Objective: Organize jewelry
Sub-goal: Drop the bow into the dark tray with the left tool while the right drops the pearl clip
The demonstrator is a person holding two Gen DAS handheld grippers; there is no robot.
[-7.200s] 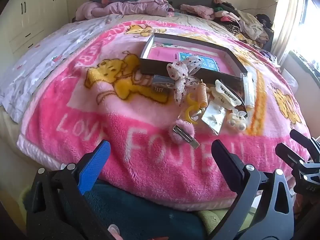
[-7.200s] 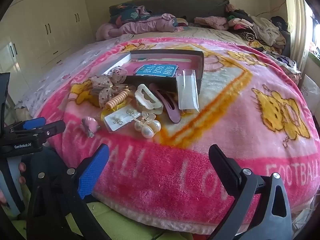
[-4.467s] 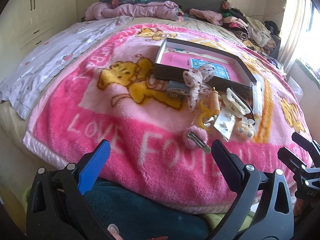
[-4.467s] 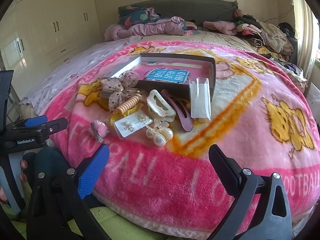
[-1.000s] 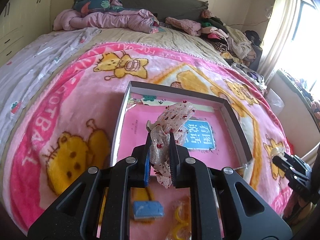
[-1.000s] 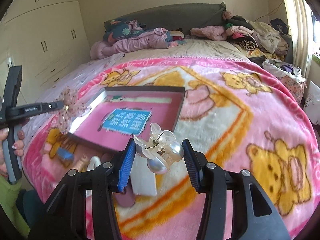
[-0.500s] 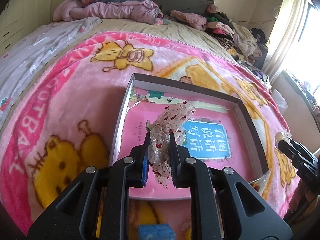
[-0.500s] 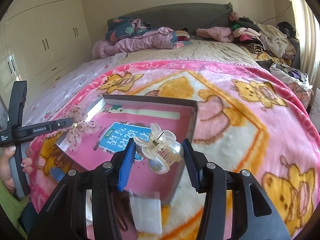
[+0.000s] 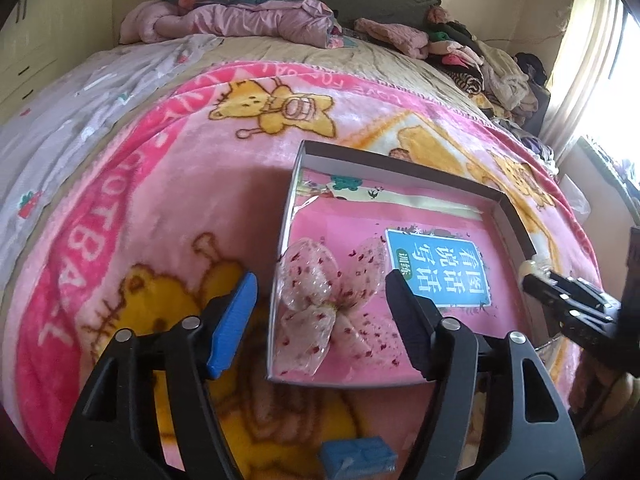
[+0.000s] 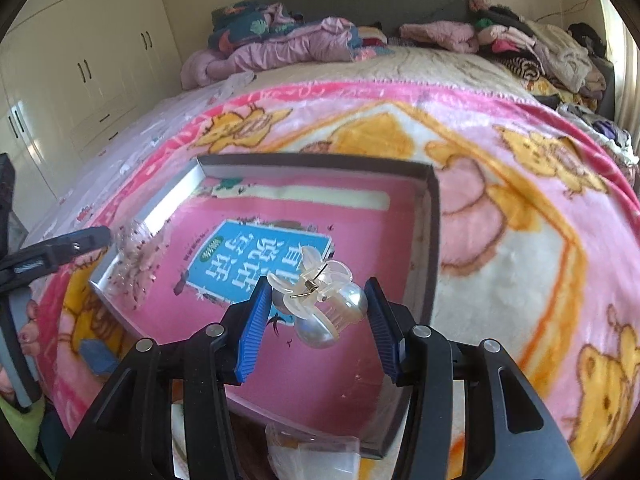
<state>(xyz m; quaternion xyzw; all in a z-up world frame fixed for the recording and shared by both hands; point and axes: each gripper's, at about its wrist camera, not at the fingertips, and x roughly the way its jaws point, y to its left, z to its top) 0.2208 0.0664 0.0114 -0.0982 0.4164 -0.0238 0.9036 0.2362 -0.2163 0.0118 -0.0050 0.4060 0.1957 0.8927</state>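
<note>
A shallow grey box [image 9: 512, 216] with a pink book inside lies on the pink blanket [image 9: 120, 208]. A sheer bow hair clip with red dots [image 9: 320, 296] lies in the box's near left corner. My left gripper [image 9: 320, 304] is open around it, fingers apart. My right gripper [image 10: 318, 312] is shut on a clear claw clip with pearls [image 10: 324, 300], held above the box [image 10: 434, 216]. The bow [image 10: 138, 256] and the left gripper's fingertip [image 10: 86, 240] show at the left of the right wrist view. The right gripper also shows in the left wrist view [image 9: 560, 292].
A blue item [image 9: 358, 460] lies on the blanket in front of the box. A clear plastic packet [image 10: 316, 456] lies by the box's near edge. Piled clothes [image 9: 240, 20] cover the bed's far end. White wardrobes [image 10: 80, 72] stand at the left.
My left gripper has opened and the bow clip now lies in the box's near left corner. My right gripper has moved further over the box with the pearl claw clip.
</note>
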